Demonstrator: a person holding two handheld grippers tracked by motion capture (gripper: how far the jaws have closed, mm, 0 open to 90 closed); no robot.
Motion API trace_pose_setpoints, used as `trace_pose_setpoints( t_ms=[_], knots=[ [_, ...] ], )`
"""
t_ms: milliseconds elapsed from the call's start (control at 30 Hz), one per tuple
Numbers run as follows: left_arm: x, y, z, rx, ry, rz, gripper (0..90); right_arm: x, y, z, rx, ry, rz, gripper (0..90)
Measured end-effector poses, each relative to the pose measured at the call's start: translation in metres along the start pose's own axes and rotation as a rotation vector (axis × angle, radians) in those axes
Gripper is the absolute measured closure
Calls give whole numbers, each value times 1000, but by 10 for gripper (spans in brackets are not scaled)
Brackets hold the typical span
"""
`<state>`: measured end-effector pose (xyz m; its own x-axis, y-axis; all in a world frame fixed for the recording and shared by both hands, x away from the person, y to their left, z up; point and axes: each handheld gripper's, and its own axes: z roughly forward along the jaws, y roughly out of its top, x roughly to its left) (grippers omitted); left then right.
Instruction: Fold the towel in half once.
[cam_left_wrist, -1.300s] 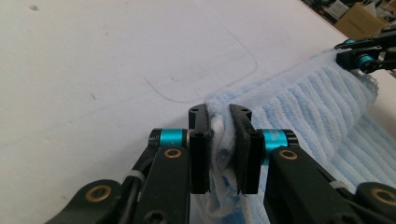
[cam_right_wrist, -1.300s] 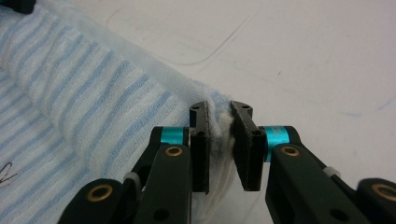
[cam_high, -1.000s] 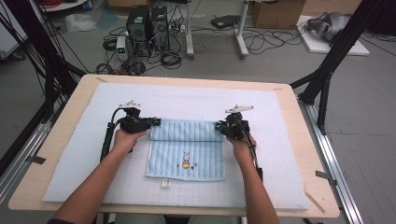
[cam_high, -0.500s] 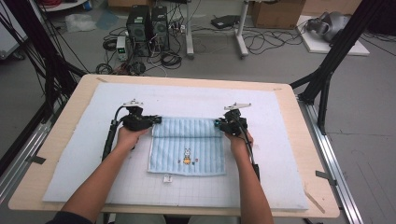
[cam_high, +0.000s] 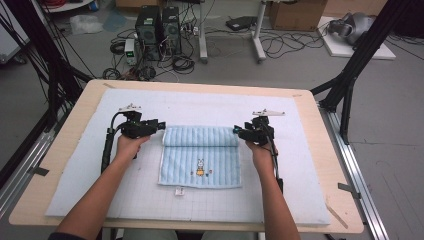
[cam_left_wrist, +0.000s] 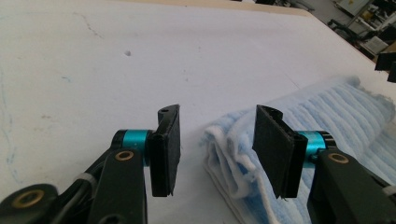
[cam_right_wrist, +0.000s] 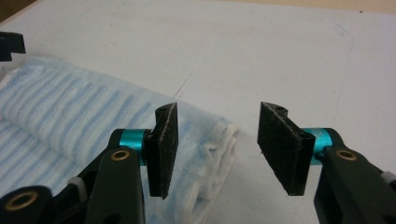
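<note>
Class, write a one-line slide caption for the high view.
Both open grippers, left gripper and right gripper, flank the rolled far edge of a blue towel.

- A white gridded mat (cam_high: 150, 200) covers the wooden worktop (cam_high: 75, 107).
- Two black computer towers (cam_high: 159, 25) stand on the floor among cables (cam_high: 295, 47).
- A cardboard box (cam_high: 296, 12) sits beyond.
</note>
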<state>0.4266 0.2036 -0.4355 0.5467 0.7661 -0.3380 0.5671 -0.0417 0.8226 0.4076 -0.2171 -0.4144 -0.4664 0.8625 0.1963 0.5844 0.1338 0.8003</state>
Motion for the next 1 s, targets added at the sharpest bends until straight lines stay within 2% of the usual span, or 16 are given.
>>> trace_pose_setpoints(
  t_ms=[100,167,200,267,400,533,733,800,833,900,1000],
  knots=[
    [-4,-1,1,4,-13,40,547,2,-3,-3,1,2,-7,472],
    [-6,0,1,-24,-19,81,607,2,-5,-4,5,12,-2,469],
    [-7,0,2,-43,-17,92,608,2,-6,-5,5,14,2,468],
    [-6,1,4,-58,-13,93,615,1,-9,-7,0,20,5,469],
    [-8,-2,14,-19,-13,103,640,1,-12,-9,2,27,8,469],
    [-13,-5,19,18,-44,126,813,0,-12,-12,-3,29,12,469],
    [-19,-5,8,-4,-96,116,835,-1,-12,-15,-12,14,22,470],
    [-22,-5,3,3,-110,118,834,-2,-12,-17,-18,-8,23,478],
    [-23,-5,0,-12,-115,118,834,-2,-12,-18,-21,-19,21,486],
    [-25,-5,-6,-30,-139,111,834,-3,-11,-20,-38,-35,32,515],
    [-30,-9,-13,-37,-187,111,834,-3,-10,-19,-39,-26,22,599]
  ],
)
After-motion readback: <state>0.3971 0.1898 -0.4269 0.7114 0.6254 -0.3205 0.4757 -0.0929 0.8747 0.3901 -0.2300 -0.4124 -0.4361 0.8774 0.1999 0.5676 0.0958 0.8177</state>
